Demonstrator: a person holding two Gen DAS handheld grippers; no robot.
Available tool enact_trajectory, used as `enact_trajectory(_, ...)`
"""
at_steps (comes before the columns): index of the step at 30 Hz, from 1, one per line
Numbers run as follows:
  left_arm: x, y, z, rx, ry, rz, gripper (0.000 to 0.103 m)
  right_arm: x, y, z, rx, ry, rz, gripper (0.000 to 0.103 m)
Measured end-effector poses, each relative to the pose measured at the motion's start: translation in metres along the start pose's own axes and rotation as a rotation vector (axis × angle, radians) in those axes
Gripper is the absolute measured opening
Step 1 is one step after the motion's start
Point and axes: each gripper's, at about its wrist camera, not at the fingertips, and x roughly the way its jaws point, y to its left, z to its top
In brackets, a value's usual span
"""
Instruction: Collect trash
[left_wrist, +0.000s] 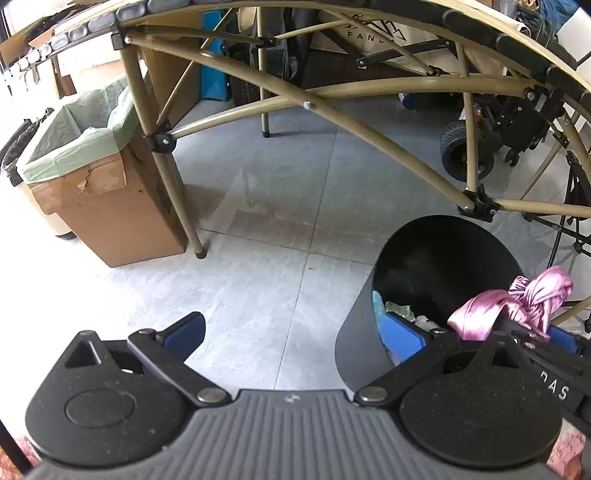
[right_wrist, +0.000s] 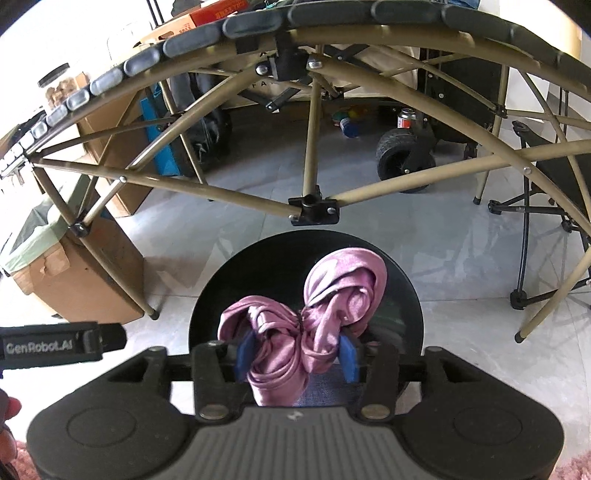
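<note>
My right gripper (right_wrist: 297, 354) is shut on a crumpled pink satin cloth (right_wrist: 317, 314) and holds it right above the open mouth of a round black bin (right_wrist: 410, 295). In the left wrist view the same pink cloth (left_wrist: 517, 302) and right gripper hang over the black bin (left_wrist: 436, 251), which holds some scraps at the bottom. My left gripper (left_wrist: 291, 336) is open and empty over the grey floor, just left of the bin; its right finger is at the bin's near rim.
A tan folding table frame (left_wrist: 332, 110) spans the floor behind the bin. A cardboard box with a green liner bag (left_wrist: 81, 147) stands at the left. A wheeled cart (left_wrist: 476, 147) and a folding chair (right_wrist: 546, 206) stand at the right.
</note>
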Motion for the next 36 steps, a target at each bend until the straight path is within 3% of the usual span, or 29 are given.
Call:
enact_trajectory(2, 0.0, 0.003, -0.001, -0.001, -0.002, 0.002, 0.103, 0.001, 0.002, 0.001, 0.001, 0.0, -0.012, 0.063)
enact_trajectory(4, -0.001, 0.005, -0.002, -0.003, -0.004, 0.003, 0.103, 0.001, 0.001, 0.001, 0.001, -0.009, -0.018, 0.081)
enact_trajectory(5, -0.001, 0.006, -0.003, -0.004, -0.005, 0.005, 0.103, 0.001, 0.002, 0.001, 0.0, -0.009, -0.024, 0.099)
enact_trajectory(6, -0.001, 0.007, -0.003, -0.005, -0.005, 0.005, 0.103, 0.001, 0.002, 0.001, -0.001, -0.011, -0.026, 0.103)
enact_trajectory(17, -0.025, 0.007, -0.007, -0.004, -0.049, -0.012, 0.103, -0.024, 0.0, -0.002, -0.027, -0.024, -0.004, 0.103)
enact_trajectory(23, -0.085, -0.001, -0.017, 0.01, -0.172, -0.089, 0.103, -0.094, -0.004, -0.008, -0.073, -0.112, 0.005, 0.103)
enact_trajectory(27, -0.128, -0.012, -0.038, 0.105, -0.268, -0.091, 0.103, -0.15, -0.012, -0.027, -0.091, -0.166, 0.008, 0.103)
enact_trajectory(36, -0.193, -0.011, -0.089, 0.17, -0.359, -0.171, 0.103, -0.236, -0.028, -0.07, -0.063, -0.218, 0.003, 0.103)
